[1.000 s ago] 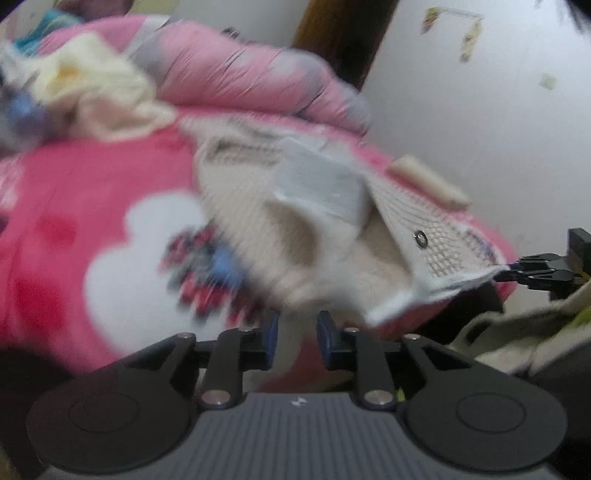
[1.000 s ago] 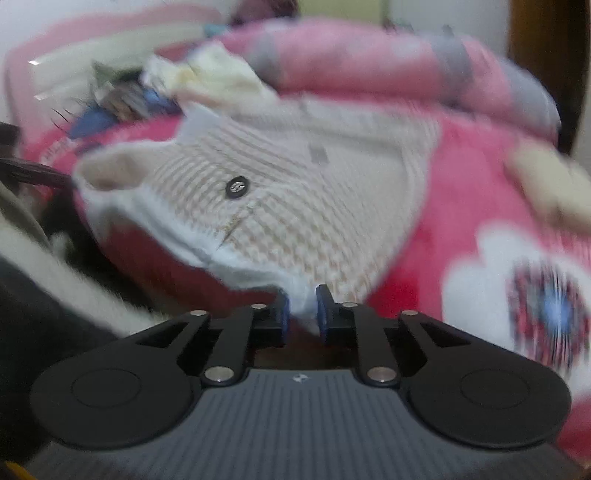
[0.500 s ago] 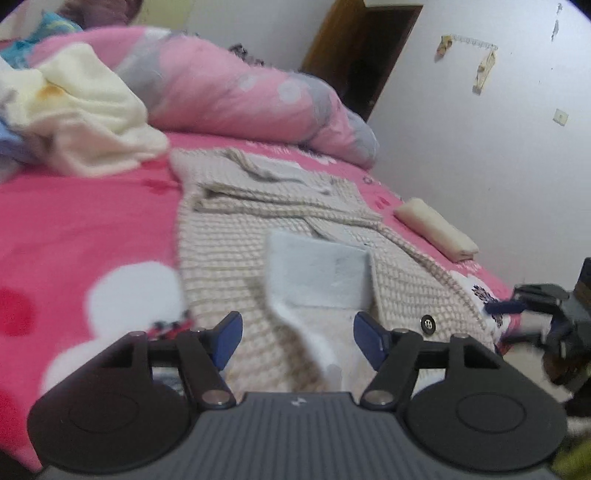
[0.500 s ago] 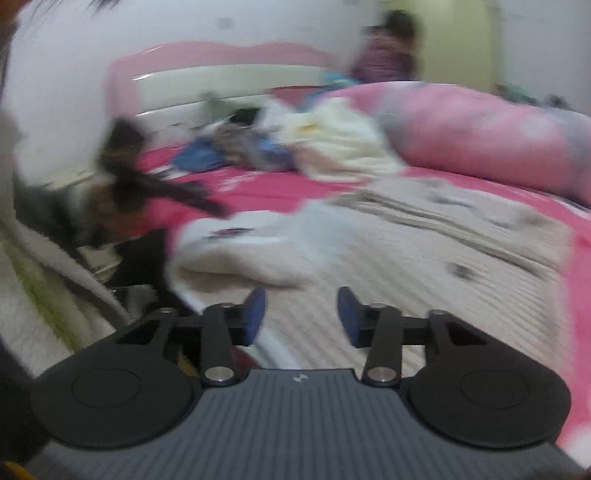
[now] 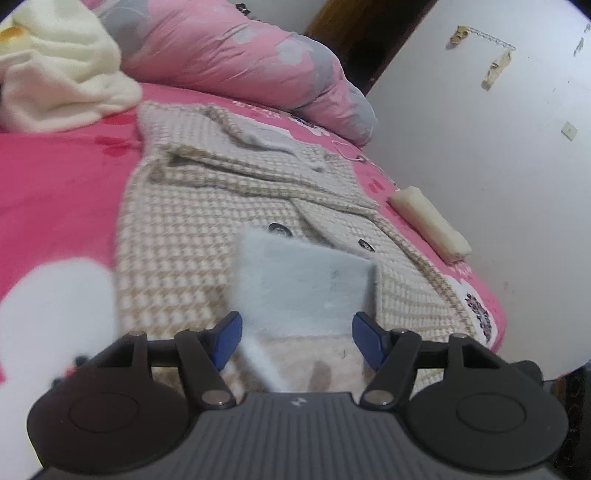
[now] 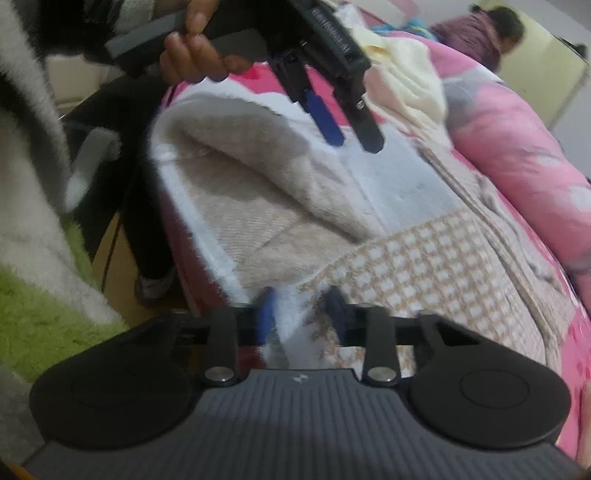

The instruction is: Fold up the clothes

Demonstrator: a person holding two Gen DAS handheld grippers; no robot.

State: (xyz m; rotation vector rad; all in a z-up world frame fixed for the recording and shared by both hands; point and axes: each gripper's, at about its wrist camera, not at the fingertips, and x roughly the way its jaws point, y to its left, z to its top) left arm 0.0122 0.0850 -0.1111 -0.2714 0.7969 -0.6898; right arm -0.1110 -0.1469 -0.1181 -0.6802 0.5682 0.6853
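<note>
A beige-and-white checked coat (image 5: 177, 221) with dark buttons lies spread on the pink bed (image 5: 55, 184). Its pale fleecy lining flap (image 5: 303, 284) is turned up at the near edge. My left gripper (image 5: 297, 336) hangs over that flap with its jaws closing; the blue pads stand wide either side, not pressing. In the right wrist view the left gripper (image 6: 355, 144), held by a hand (image 6: 195, 62), points down over the lining (image 6: 258, 177). My right gripper (image 6: 301, 314) is closing on the coat's (image 6: 424, 266) white-edged hem, blurred.
A rolled pink-and-grey duvet (image 5: 229, 55) lies along the far side of the bed, with a cream blanket (image 5: 55, 74) heaped at the back left. A small cream folded cloth (image 5: 432, 225) sits by the wall. A person (image 6: 476, 33) is far behind. Green fluffy fabric (image 6: 37, 314) fills the left.
Both grippers let go of the lifted coat edge, opened, then narrowed again. The coat dropped flat on the bed. The left moved in over the lining flap; the right rolled and swung to the hem.
</note>
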